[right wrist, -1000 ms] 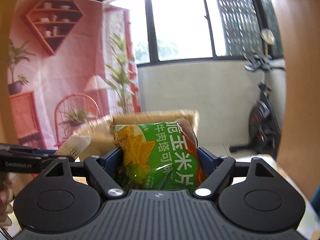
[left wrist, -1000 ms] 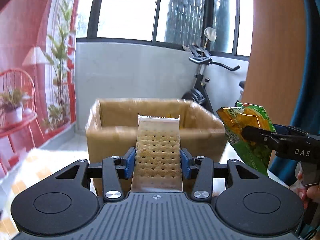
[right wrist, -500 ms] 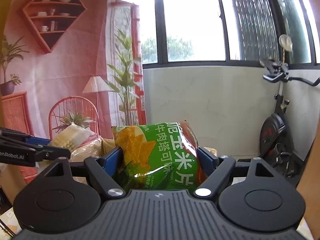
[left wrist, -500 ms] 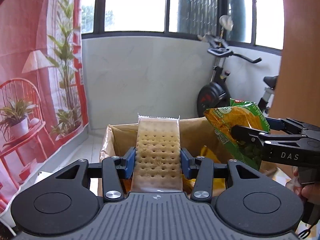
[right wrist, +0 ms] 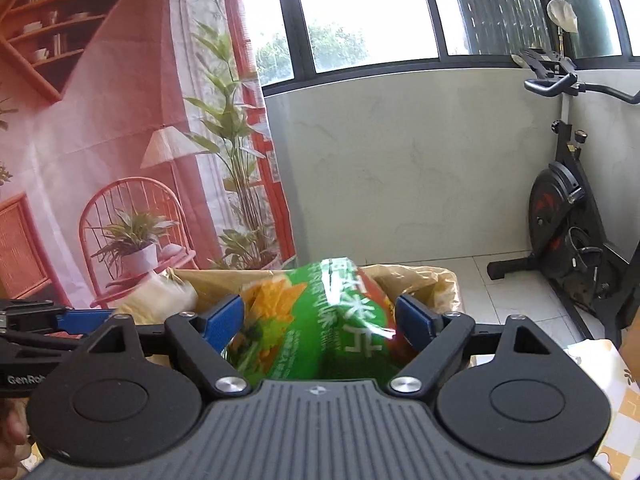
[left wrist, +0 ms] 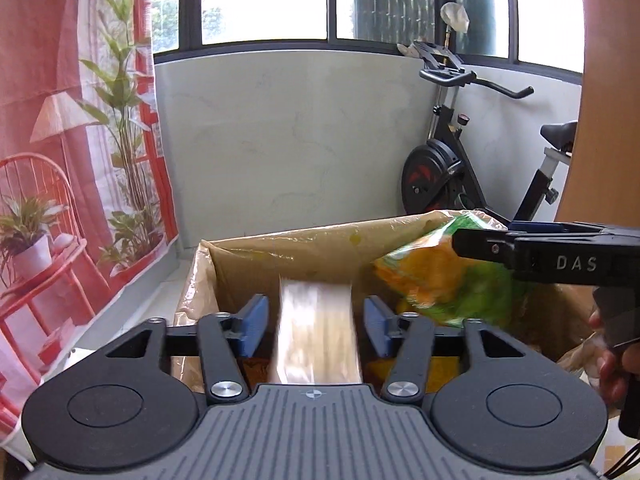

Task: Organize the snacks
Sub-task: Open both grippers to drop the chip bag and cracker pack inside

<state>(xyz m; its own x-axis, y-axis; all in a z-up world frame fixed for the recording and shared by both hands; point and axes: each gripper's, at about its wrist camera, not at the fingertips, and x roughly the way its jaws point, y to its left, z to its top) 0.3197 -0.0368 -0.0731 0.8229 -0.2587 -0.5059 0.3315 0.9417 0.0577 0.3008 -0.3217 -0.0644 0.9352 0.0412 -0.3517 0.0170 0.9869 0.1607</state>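
A brown cardboard box (left wrist: 280, 248) with a plastic liner lies just below both grippers. My left gripper (left wrist: 316, 316) is over it and its jaws are opening. A gap shows on each side of the pale cracker pack (left wrist: 316, 336), which is blurred as it slips down between the blue pads. My right gripper (right wrist: 320, 316) is opening too. The green corn-chip bag (right wrist: 320, 320) between its pads is blurred and tilted, loose over the box rim (right wrist: 420, 276). The left wrist view shows that bag (left wrist: 452, 276) under the right gripper's finger (left wrist: 484, 240). Several yellow packets lie inside the box.
An exercise bike (left wrist: 448, 168) stands behind the box against a white wall. A pink printed backdrop (left wrist: 60, 160) hangs on the left and a wooden panel (left wrist: 608, 100) is on the right. A hand (left wrist: 612, 364) holds the right gripper. A checked cloth (right wrist: 616, 400) covers the surface.
Both grippers moved forward over the box. Their jaws widened, and the cracker pack and the chip bag, held firmly before, now slip down blurred.
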